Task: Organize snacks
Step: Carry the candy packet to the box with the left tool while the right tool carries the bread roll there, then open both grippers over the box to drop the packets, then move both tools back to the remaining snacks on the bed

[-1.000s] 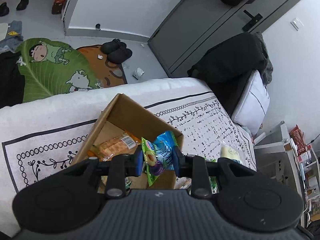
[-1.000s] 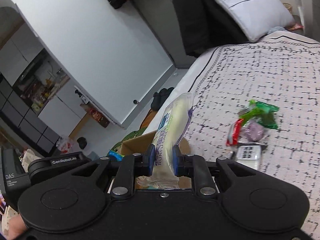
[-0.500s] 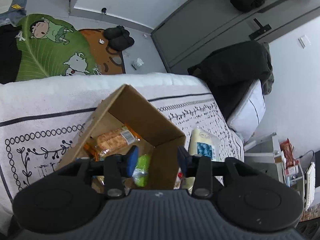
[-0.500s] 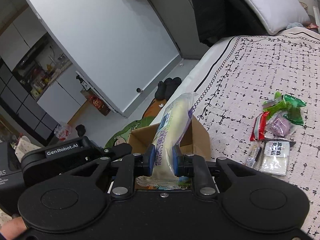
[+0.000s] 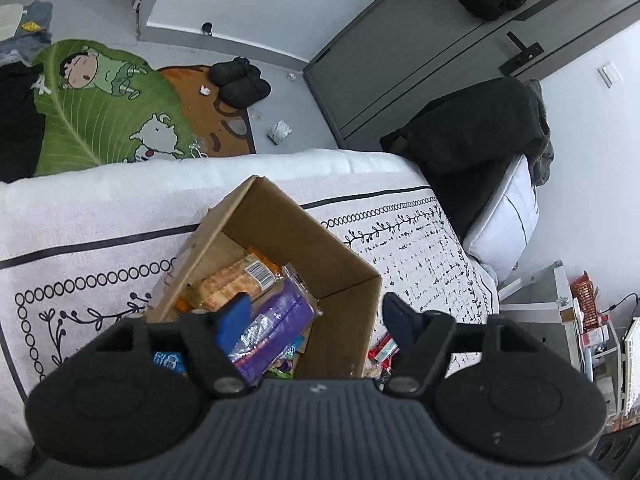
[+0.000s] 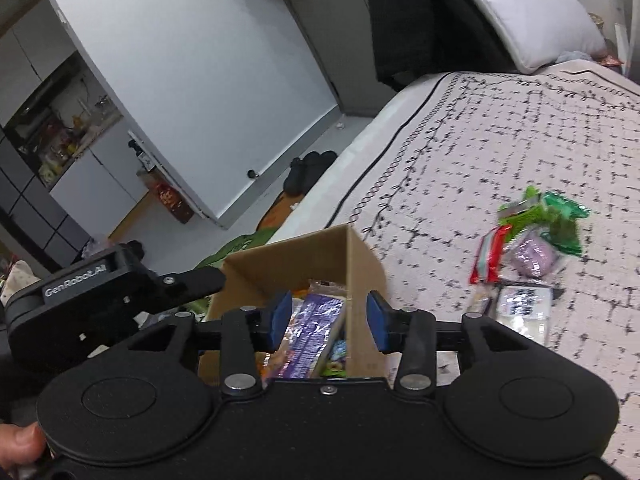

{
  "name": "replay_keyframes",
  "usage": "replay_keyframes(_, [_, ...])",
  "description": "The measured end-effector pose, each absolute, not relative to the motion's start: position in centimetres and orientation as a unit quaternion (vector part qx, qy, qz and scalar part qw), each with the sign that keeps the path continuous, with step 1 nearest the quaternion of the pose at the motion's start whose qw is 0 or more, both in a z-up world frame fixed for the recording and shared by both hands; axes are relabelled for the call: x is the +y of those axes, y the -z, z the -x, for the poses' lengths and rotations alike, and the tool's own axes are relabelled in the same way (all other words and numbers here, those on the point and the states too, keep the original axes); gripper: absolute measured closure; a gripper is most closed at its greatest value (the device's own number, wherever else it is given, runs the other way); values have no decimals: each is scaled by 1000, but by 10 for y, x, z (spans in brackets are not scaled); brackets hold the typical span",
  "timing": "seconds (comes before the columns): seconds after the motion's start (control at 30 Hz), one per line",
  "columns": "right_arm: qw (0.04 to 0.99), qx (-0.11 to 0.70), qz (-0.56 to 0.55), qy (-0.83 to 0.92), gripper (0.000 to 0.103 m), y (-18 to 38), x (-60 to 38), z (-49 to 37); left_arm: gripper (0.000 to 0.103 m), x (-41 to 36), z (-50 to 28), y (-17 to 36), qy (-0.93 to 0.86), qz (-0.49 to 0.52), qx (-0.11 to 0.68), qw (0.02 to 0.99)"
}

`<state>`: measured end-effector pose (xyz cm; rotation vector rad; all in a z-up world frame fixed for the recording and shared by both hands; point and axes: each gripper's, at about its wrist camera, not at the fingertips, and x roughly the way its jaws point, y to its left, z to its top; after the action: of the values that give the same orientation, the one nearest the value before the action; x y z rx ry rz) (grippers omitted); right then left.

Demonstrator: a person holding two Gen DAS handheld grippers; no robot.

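Several packets already lie in the box (image 5: 280, 240); a small pile (image 6: 528, 256) remains on the bedspread (image 6: 460, 140). Left gripper (image 5: 316, 316) and right gripper (image 6: 328, 320) both opening, nothing clamped.

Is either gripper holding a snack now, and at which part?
Nothing is held. Left gripper and right gripper both have their jaws opening, empty, over the box.

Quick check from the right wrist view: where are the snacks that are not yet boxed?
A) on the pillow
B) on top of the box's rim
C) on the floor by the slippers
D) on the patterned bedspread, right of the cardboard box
D: the loose snack packets lie on the patterned bedspread, to the right of the cardboard box and apart from it.
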<state>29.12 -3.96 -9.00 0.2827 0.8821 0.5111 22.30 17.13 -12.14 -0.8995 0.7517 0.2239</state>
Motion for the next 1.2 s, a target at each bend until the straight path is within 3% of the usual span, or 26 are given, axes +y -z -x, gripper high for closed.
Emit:
replay_keyframes(0.23, [875, 413, -123, -221, 57, 86, -72, -294, 23, 160, -225, 116, -105, 404, 355, 837])
replay_keyframes(1.2, [882, 410, -146, -180, 49, 116, -199, -324, 23, 44, -268, 101, -34, 271, 366, 890])
